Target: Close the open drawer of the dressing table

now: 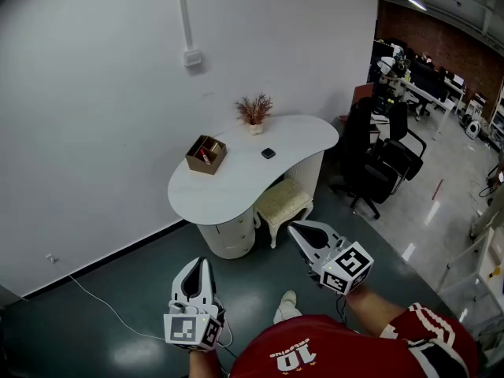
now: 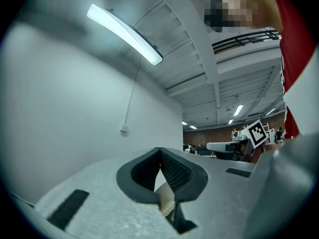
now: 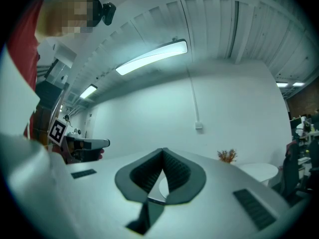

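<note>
- The left tongs [image 1: 202, 264] are held closed, nothing gripped.
- The right tongs [image 1: 293, 228] are likewise closed and empty.
- The dressing table [image 1: 236, 181] is seen far off against the white wall [image 1: 94, 93], well apart from both.

A white kidney-shaped table [image 1: 228, 191] is set against a plain white wall [image 1: 94, 132]. On it, a brown open wooden box [image 1: 206, 154] is placed left, a small potted dried plant [image 1: 253, 112] behind by the wall, and a small dark flat object [image 1: 268, 153] right of the box. A cream cushioned stool [image 1: 283, 199] is tucked under the front edge. Black office chairs [image 1: 378, 160] are ranged to the right.
</note>
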Available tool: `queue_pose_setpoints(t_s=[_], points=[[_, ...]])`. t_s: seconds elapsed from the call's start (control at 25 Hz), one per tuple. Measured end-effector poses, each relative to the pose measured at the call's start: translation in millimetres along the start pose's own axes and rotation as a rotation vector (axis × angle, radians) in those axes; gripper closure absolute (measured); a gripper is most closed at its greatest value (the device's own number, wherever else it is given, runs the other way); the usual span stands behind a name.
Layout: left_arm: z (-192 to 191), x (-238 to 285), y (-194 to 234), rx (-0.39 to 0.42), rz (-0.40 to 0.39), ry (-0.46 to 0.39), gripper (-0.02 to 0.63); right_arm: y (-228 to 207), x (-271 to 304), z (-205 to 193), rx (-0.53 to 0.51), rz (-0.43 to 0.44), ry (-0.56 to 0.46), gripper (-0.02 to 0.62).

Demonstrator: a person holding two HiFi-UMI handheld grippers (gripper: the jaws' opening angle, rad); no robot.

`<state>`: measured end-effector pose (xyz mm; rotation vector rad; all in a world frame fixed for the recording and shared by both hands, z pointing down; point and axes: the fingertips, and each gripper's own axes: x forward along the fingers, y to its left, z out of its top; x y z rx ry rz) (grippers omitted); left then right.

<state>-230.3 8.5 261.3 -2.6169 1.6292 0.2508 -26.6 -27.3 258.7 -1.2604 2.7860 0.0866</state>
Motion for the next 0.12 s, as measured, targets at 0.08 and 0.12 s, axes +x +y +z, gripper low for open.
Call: queue_pose_setpoints(t_s=[0.08, 0.12], points=[[-1.4, 1.6, -2.8, 0.002, -0.013, -0.008, 0.607, -1.5, -0.9, 0.1, 0.0, 0.003, 0.0, 0.592], [-1.5, 2.5, -4.1, 0.003, -0.018, -0.012, 0.607, -2.3, -1.3, 0.1, -0.001, 0.004, 0.001, 0.592]])
